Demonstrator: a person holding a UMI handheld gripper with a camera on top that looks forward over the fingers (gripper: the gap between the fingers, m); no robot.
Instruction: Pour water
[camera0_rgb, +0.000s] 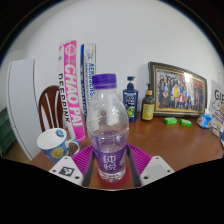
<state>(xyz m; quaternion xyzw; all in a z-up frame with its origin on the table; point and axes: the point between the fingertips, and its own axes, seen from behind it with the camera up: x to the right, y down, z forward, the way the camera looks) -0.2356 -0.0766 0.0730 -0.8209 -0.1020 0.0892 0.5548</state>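
Clear plastic water bottle with a purple cap stands upright between the gripper fingers, both purple pads pressing its lower sides. Left of it sits a blue-patterned mug on the brown table; a framed photo leans against the wall beyond.

Bottle: clear glossy plastic, purple plastic cap. Counter: smooth brown wood, slight sheen. Mug: glazed ceramic look. Picture frame: dark wood, glossy glass front.
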